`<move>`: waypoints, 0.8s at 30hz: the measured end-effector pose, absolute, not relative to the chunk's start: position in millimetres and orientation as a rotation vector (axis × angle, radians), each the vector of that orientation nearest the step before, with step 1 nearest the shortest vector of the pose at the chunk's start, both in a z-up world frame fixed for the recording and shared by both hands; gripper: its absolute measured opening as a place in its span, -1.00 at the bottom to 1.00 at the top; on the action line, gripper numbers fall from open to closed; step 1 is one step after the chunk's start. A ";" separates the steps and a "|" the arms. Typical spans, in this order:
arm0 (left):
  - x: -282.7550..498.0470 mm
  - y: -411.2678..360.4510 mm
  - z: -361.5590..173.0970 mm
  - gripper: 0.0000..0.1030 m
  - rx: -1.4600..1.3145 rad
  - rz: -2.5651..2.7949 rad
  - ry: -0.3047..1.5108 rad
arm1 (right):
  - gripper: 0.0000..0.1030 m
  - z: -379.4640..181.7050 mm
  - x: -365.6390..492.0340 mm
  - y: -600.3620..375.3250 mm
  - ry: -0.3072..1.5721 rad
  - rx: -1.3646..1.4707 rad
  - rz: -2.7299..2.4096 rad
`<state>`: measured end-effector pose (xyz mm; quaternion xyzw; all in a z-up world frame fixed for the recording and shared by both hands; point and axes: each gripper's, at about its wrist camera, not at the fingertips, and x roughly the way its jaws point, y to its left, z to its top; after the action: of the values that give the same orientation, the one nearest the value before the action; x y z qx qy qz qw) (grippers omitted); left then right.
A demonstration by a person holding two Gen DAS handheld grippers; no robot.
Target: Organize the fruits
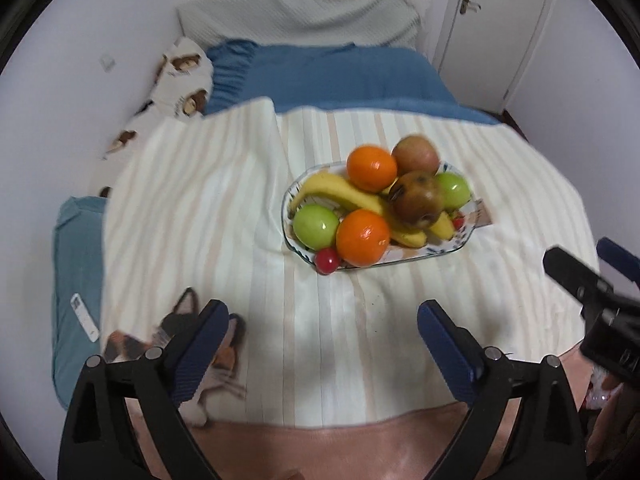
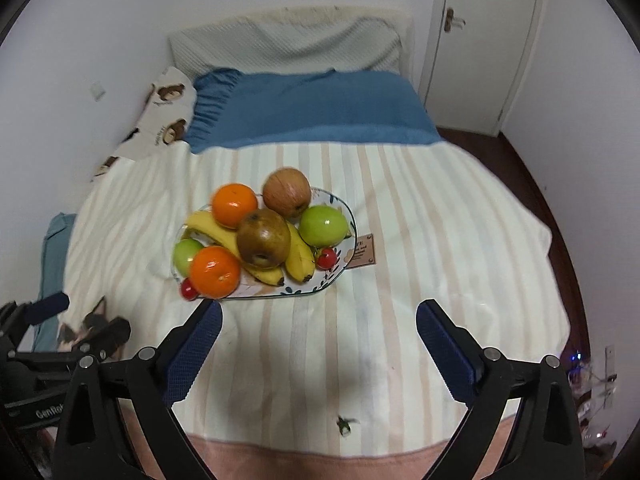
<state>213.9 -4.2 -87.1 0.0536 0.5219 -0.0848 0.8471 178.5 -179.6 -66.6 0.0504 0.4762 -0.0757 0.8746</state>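
Fruit all heaped on one oval plate [image 2: 340, 204], glossy, floral-printed rim, sitting mid-bed on the striped blanket [image 2: 420, 240]. Count: two oranges [image 2: 234, 205], two green apples [image 2: 323, 225], one reddish apple [image 2: 286, 192] at the far edge, one bruised brown apple [image 2: 263, 237] perched on top of the bananas [image 2: 298, 254], and two small red cherry-like fruits [image 2: 326, 258] tucked at the rim. The near small red one [image 1: 327, 261] seems to sit right at or over the plate's edge; cannot tell if it rests on the rim or the blanket.

The pile fits both a gathered end state and a mixed heap waiting to be sorted; the pictures do not settle which.

Surfaces: fruit skins smooth and shiny; soft woven blanket gives beneath the plate, so the plate may rock if pushed.

Left claw [image 1: 322, 344]: released, jaws wide, empty, hovering over the blanket short of the plate. Right claw [image 2: 319, 340]: likewise spread and empty, its left finger close to the plate's near rim.

Blue cover [image 2: 312, 108] and pillow [image 2: 288, 44] lie beyond.
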 end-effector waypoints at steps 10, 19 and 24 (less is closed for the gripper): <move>139.2 -1.9 -8.2 0.88 0.082 -0.096 0.995 | 0.94 9.9 90.9 -181.2 0.905 0.111 -0.093; 101.4 1.4 42.5 0.88 0.050 -0.070 0.897 | 0.94 72.6 38.5 -184.7 0.824 0.134 -0.072; 90.5 -2.1 54.6 0.88 0.052 -0.079 0.871 | 0.94 91.9 24.7 -185.6 0.789 0.128 -0.074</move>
<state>90.5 -2.1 54.6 0.0251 0.4217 -0.0381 0.9056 24.7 -185.6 91.9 0.0625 0.3839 -0.0358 0.9206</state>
